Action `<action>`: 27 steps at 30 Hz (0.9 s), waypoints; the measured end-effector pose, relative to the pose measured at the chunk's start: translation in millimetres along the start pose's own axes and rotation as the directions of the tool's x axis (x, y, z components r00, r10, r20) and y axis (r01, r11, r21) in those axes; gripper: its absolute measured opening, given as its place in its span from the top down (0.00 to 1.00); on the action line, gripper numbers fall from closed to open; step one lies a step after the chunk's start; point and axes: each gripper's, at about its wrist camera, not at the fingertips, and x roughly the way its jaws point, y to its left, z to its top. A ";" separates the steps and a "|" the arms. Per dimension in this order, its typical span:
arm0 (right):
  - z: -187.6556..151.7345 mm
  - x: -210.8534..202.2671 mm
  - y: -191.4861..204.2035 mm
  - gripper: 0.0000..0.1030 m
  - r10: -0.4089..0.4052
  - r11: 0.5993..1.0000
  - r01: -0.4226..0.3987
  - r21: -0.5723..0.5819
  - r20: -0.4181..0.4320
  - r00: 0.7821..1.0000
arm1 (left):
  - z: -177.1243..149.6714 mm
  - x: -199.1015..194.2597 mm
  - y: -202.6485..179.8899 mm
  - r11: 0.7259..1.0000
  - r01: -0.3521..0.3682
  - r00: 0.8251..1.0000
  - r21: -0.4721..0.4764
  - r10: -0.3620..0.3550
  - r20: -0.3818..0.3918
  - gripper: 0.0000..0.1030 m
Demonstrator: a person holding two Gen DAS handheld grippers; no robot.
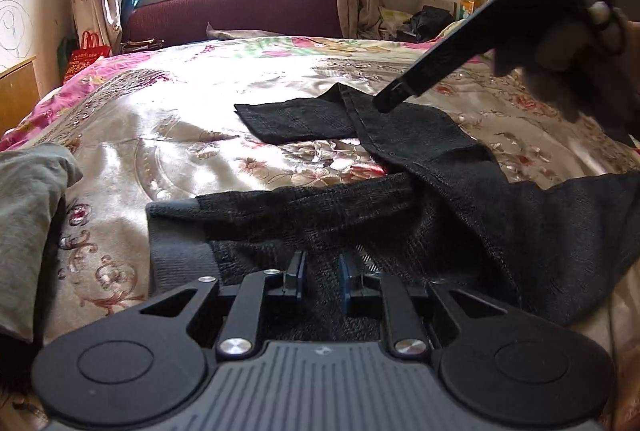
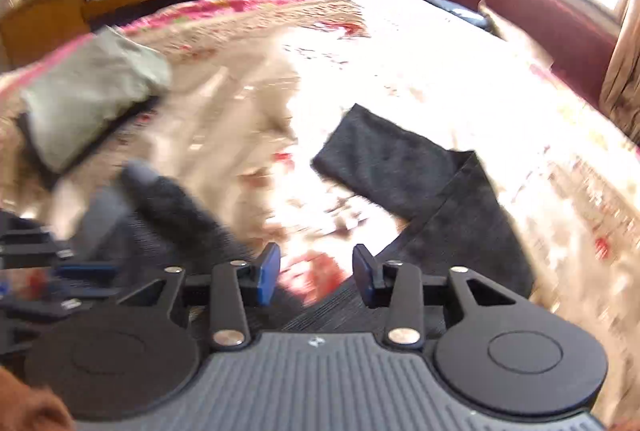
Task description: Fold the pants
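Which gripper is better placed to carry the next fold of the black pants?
Left. The left gripper has its jaws around the pants near the waistband, while the right gripper stands open above the bedspread, holding nothing.

A: what's w/ the pants rn?
B: black knit-ish fabric, half spread on the bed, rumpled. One leg end lies flat toward the window, other leg bunched up nearer, grey waistband at the left.
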 end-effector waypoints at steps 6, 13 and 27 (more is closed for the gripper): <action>41.1 105.4 -88.6 0.59 -0.219 0.939 0.239 0.247 -0.107 0.970 | 13.1 35.8 -8.8 0.989 0.110 0.994 -0.097 -0.111 -0.001 0.69; 77.6 187.9 -91.8 0.58 -0.400 0.901 0.419 0.117 -0.156 0.903 | 23.9 50.2 -14.0 0.989 0.120 0.991 -0.088 -0.124 -0.045 0.66; 19.5 64.6 -188.5 0.98 -0.267 0.794 0.218 0.568 0.004 0.964 | 51.8 44.3 -49.0 0.994 0.097 0.995 0.042 -0.097 -0.004 0.62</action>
